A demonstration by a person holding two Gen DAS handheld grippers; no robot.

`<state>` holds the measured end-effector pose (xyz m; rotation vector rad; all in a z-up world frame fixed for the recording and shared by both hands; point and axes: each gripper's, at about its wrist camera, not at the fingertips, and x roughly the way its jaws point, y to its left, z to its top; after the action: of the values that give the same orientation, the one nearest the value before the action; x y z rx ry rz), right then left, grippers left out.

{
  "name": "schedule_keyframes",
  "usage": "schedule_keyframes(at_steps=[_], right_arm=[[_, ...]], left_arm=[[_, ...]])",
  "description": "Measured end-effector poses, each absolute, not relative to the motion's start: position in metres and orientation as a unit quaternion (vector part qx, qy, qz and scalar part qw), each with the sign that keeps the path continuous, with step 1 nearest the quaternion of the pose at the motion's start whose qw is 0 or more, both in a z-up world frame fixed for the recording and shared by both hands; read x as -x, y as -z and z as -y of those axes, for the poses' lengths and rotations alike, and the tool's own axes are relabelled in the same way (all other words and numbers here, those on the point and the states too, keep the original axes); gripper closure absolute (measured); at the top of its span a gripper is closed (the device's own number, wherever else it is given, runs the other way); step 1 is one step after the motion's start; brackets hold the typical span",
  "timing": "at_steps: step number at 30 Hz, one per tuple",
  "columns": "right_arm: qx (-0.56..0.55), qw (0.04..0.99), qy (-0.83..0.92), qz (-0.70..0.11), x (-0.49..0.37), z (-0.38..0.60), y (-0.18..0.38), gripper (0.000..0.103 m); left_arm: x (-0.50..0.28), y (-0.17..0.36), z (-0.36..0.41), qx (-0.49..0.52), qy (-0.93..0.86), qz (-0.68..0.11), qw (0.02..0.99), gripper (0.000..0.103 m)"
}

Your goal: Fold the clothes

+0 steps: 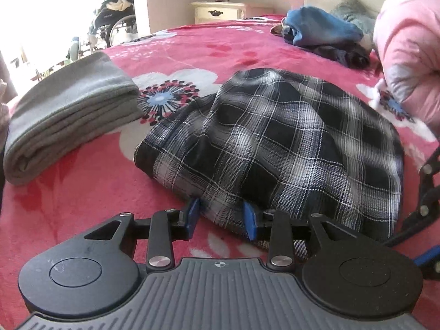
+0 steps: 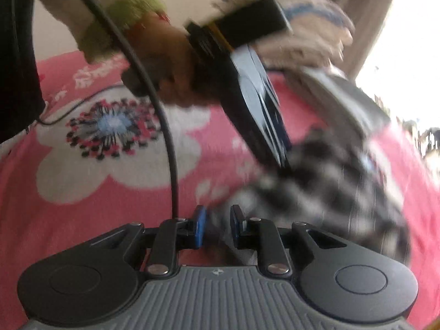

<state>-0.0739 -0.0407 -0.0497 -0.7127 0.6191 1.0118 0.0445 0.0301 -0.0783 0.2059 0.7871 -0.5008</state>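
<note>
At the lower centre of the left wrist view, the left gripper (image 1: pixel 222 216) has its jaws partly open around an edge of the plaid shirt (image 1: pixel 288 148) on the bed (image 1: pixel 68 206). The right gripper (image 2: pixel 217 224) has narrow jaws on blurred plaid cloth; whether they pinch it I cannot tell.

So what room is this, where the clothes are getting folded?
Most likely a bedroom. The clothes lie on a bed with a pink flowered blanket, a cream bedside cabinet stands behind it, and a grey pillow rests near the headboard.
</note>
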Motion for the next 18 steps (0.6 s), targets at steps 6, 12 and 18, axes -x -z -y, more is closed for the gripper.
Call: schedule_keyframes(at_steps=[6,12,18], right_arm=[[0.491,0.682,-0.486,-0.240,0.088,0.011,0.084,0.084],[0.586,0.606,-0.471,-0.259,0.108,0.025,0.075,0.088],[0.591,0.610,-0.476,-0.227,0.113,0.022,0.057,0.093]], left_arm=[[-0.049,0.079,-0.030,-0.094,0.244,-0.381,0.887,0.068],[-0.050,0.080,-0.030,-0.094,0.246,-0.381,0.886,0.066],[-0.051,0.079,-0.030,-0.095,0.245,-0.383,0.886,0.066]])
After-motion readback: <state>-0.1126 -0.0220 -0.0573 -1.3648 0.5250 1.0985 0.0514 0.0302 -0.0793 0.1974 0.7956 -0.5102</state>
